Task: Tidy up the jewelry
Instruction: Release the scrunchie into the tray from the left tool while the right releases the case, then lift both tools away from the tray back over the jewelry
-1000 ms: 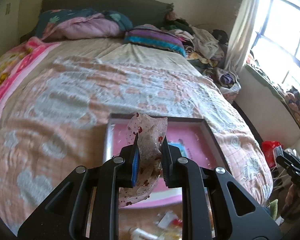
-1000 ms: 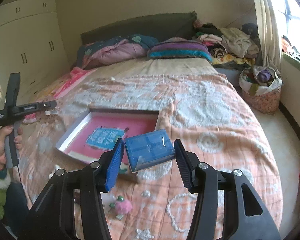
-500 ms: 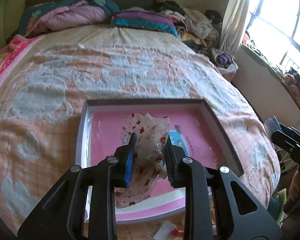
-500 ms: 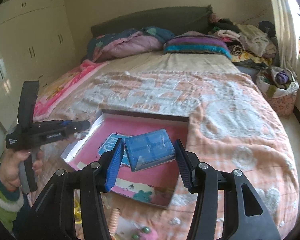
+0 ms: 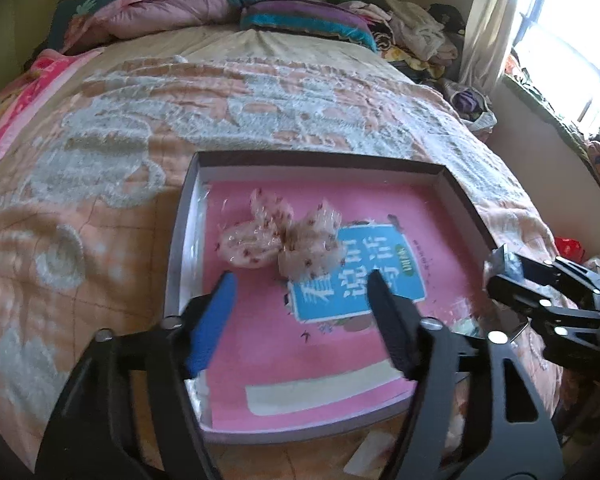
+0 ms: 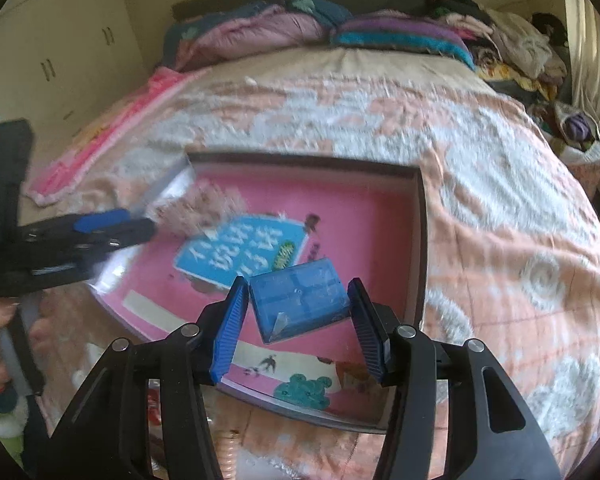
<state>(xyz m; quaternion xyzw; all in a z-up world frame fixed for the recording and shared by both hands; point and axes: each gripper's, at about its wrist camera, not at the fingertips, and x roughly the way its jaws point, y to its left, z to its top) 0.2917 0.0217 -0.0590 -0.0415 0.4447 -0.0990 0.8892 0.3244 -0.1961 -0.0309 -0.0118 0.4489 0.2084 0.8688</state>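
A shallow box (image 5: pixel 182 248) with a pink lining and a blue printed label lies on the bed. A clear plastic bag with red spots (image 5: pixel 280 236) lies inside it at the back left, free of any grip. My left gripper (image 5: pixel 300 292) is open just in front of the bag. My right gripper (image 6: pixel 298 316) is shut on a blue plastic case (image 6: pixel 300 300) and holds it above the box's near right part (image 6: pixel 418 240). The left gripper also shows at the left of the right wrist view (image 6: pixel 112 226).
The bed has a peach and white blanket (image 5: pixel 100 140), pillows (image 5: pixel 172 4) at the headboard and a clothes pile (image 5: pixel 412 28) at the far right. Small loose items lie on the blanket below the box (image 6: pixel 156 404). A window (image 5: pixel 572 32) is at right.
My left gripper has moved down into the box, opened and let go of the spotted bag, which now lies on the pink lining. My right gripper has carried the blue case over the box.
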